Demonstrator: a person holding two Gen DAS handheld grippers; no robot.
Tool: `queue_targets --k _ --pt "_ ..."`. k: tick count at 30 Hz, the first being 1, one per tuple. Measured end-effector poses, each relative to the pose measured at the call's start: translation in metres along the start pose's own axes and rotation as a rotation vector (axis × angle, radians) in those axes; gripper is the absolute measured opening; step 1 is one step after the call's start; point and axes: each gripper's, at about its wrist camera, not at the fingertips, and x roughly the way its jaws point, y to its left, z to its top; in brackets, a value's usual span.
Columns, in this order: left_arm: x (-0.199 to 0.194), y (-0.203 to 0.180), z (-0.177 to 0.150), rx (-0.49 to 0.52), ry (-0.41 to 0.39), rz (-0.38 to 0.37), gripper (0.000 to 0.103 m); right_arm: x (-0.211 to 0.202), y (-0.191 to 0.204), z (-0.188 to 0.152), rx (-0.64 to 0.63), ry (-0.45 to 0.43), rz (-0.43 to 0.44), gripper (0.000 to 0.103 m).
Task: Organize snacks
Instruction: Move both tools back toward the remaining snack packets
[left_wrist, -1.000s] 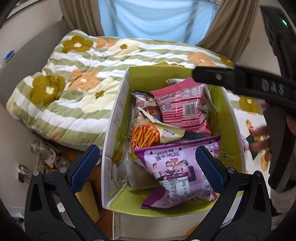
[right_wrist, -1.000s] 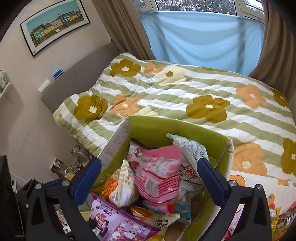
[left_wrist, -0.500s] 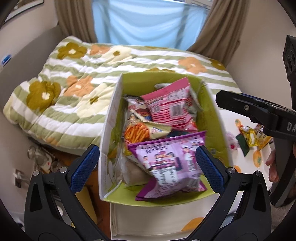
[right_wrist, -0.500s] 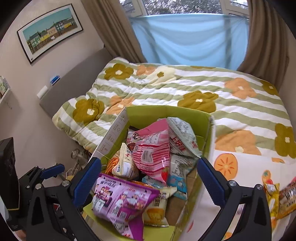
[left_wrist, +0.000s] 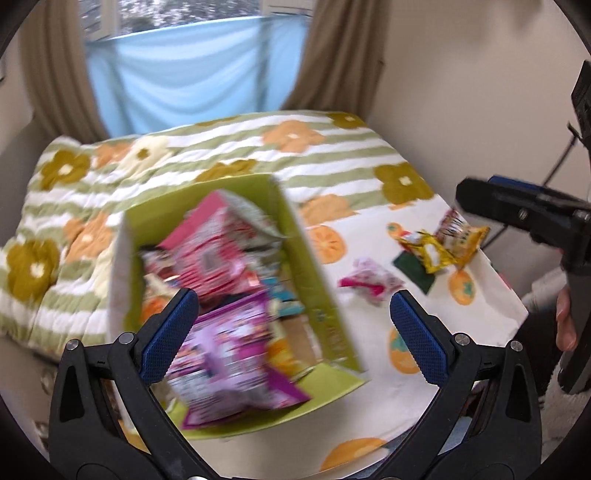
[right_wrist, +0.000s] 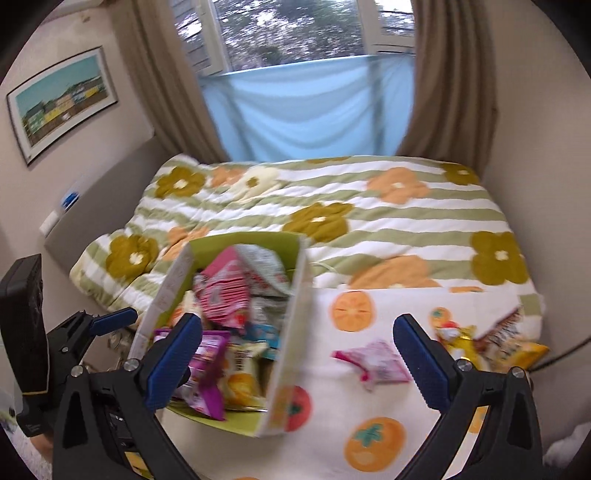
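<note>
Left gripper (left_wrist: 293, 317) and right gripper (right_wrist: 297, 354) both spread wide, empty. Snack-stuffed green box (right_wrist: 291, 332) sits ahead-left of the right gripper; bare tablecloth (right_wrist: 369, 398) between its fingers. Loose pink packet (right_wrist: 373, 360), yellow packets (right_wrist: 491, 343) ahead-right near the cloth edge. Labels blurred, unreadable.

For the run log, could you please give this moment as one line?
left hand-held gripper: open, empty | right hand-held gripper: open, empty | green box: full of snacks | loose packets: on cloth
</note>
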Motion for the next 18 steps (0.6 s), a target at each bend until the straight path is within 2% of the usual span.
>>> queue_targets --k 3,9,13,18 --pt "0.018 -0.031 0.012 0.052 0.03 -0.024 0.103 -0.013 -0.029 -0.001 0.032 -0.02 -0.037 0.103" --pt "0.065 -0.088 0.029 0.115 0.11 -0.016 0.103 -0.014 -0.091 -0.004 0.062 -0.011 -0.079 0.103" --pt "0.112 -0.116 0.035 0.16 0.208 0.036 0.103 -0.002 -0.13 -0.007 0.064 0.026 -0.086 0.103" --pt "0.168 -0.137 0.036 0.182 0.335 0.084 0.103 0.026 -0.175 -0.018 0.093 0.099 -0.051 0.103"
